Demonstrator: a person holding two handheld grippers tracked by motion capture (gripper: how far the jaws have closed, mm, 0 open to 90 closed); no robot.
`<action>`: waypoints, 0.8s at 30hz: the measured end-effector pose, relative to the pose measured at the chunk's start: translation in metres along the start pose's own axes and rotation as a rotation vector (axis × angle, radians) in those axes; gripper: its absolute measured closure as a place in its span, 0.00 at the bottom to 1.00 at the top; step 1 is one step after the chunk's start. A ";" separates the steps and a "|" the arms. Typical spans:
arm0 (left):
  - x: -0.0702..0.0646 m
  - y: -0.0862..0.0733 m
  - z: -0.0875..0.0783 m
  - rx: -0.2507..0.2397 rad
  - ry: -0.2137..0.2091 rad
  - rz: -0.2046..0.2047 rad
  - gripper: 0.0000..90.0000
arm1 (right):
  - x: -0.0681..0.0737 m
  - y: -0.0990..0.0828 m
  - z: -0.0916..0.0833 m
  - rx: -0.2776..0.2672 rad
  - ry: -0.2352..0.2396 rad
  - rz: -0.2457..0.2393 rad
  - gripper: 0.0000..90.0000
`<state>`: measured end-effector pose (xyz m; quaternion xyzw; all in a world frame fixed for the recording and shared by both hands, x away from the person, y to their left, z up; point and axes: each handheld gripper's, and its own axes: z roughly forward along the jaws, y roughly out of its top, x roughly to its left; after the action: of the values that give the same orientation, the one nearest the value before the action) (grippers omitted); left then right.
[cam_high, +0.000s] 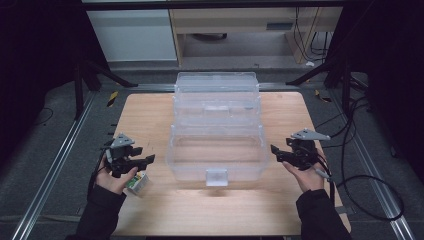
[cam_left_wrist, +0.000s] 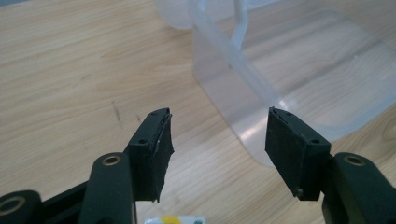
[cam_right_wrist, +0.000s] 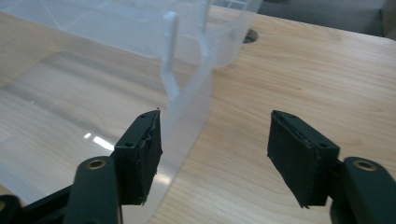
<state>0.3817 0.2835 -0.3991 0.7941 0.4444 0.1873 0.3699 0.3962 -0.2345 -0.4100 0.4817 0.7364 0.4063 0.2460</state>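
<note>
Storage box (cam_high: 216, 150) open at table centre, lid tilted back on the far side.
Left gripper (cam_high: 131, 161) and right gripper (cam_high: 286, 154) flank its near compartment, jaws spread, nothing between them. Risk: a careless reach may nudge the light box or catch the carton (cam_high: 137, 183) under the left hand.

The clear plastic lidded storage box (cam_high: 216, 150) blocks the middle of the wooden table (cam_high: 145, 112); bare wood flanks the box, with a small green-and-white carton (cam_high: 137, 183) near its front-left corner.
</note>
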 end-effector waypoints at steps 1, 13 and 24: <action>0.001 -0.002 -0.001 0.001 0.004 0.000 0.44 | -0.004 -0.003 -0.003 0.001 -0.010 0.003 0.37; 0.013 -0.021 -0.010 0.041 0.021 0.031 0.37 | -0.028 -0.032 -0.005 0.059 -0.084 0.023 0.28; 0.021 -0.029 -0.010 0.117 0.021 0.020 0.31 | -0.029 -0.047 0.002 0.114 -0.100 -0.003 0.25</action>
<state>0.3702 0.3148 -0.4147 0.8169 0.4504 0.1731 0.3162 0.3854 -0.2695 -0.4514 0.5138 0.7458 0.3388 0.2551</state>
